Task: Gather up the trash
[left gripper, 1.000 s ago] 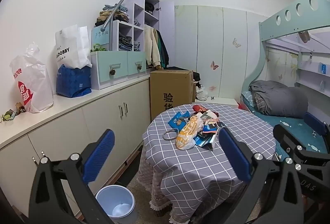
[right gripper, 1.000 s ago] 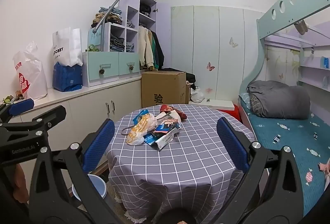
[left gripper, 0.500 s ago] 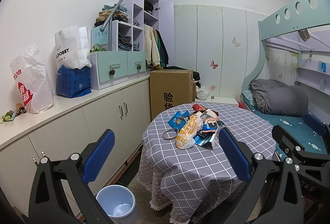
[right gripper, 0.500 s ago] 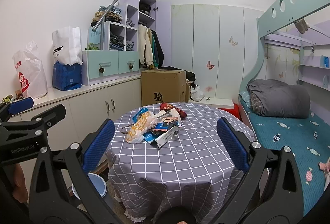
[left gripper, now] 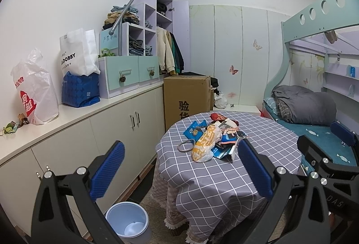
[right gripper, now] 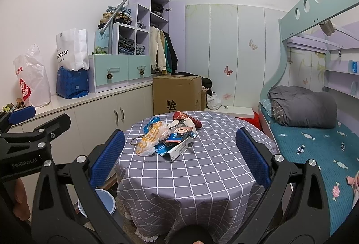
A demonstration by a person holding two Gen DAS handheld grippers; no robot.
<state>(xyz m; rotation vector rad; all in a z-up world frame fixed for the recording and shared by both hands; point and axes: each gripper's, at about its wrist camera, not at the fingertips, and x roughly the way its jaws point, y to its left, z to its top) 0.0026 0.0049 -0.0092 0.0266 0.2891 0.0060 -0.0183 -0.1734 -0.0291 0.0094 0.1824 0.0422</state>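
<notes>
I am judging that the task is only at its beginning: I am approaching the table, and nothing is collected yet. The left gripper (left gripper: 177,167) is standing wide open and holding nothing, and the right gripper (right gripper: 179,156) is also spread wide and empty. The trash pile (right gripper: 166,136) is lying on the round table (right gripper: 202,176) with the checked cloth, a little toward the far left part of the top. It is a heap of snack wrappers, with an orange and white plastic bag (right gripper: 151,137) at the near left side and a flat carton (right gripper: 179,148) at the near right side.

For the next move, I think one gripper needs to go forward and down over the heap and close on one loose piece. The plastic bag is looking like the easiest, because it is puffed up and at the edge of the heap. Then the piece must be carried to the bin.

The left view is showing the whole open mouth of the pale blue bin (left gripper: 128,219) on the floor beside the table. In the right view the bin (right gripper: 105,199) is mostly hidden behind the gripper's left finger. The right view is showing the carton more clearly.
</notes>
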